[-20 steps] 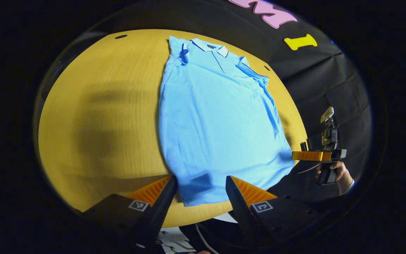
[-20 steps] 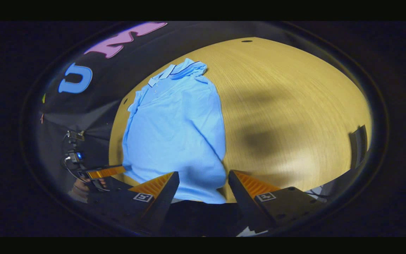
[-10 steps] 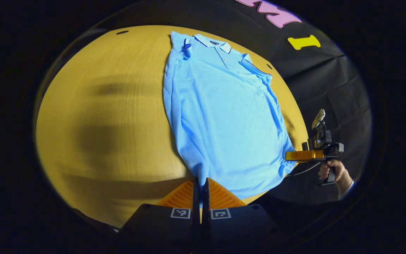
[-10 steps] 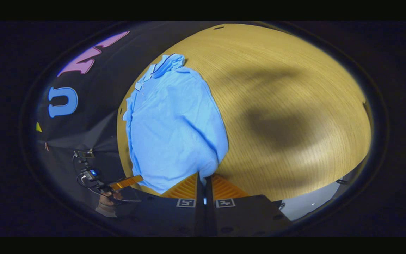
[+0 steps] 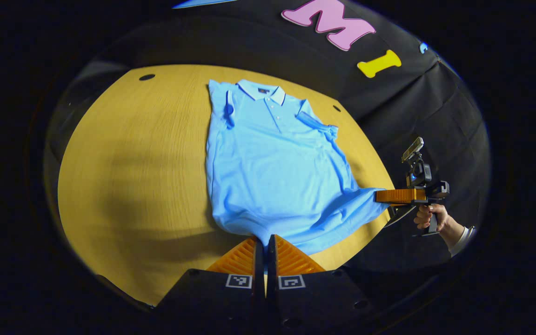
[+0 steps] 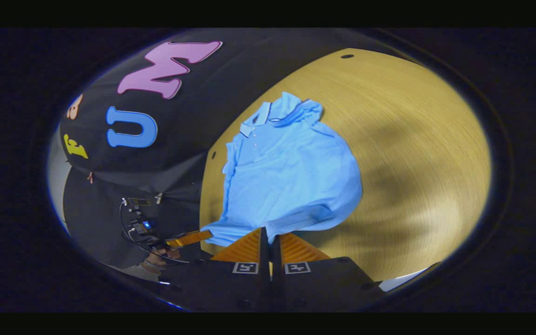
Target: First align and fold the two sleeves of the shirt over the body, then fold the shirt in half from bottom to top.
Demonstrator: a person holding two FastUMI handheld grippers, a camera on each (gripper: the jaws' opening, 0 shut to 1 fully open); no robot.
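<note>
A light blue polo shirt [image 5: 272,163] lies on the wooden table [image 5: 133,177], collar at the far end, both short sleeves folded in over the body. My left gripper [image 5: 264,242] is shut on one bottom corner of the hem. My right gripper [image 6: 268,232] is shut on the other bottom corner, and it also appears far right in the left gripper view [image 5: 379,196], held by a hand [image 5: 428,218]. The hem is lifted off the table and stretched between the two grippers. In the right gripper view the shirt [image 6: 291,172] rises toward me, with the left gripper [image 6: 205,235] at the lower left.
The booth's black cloth wall [image 5: 412,116] hangs behind and beside the table. Two small dark holes [image 5: 147,77] mark the table's far corners. Bare wood spreads to the left of the shirt in the left gripper view.
Both grippers went from open around the hem corners to shut on them. Since then they have lifted the bottom hem off the table, and the fabric now hangs taut between them.
</note>
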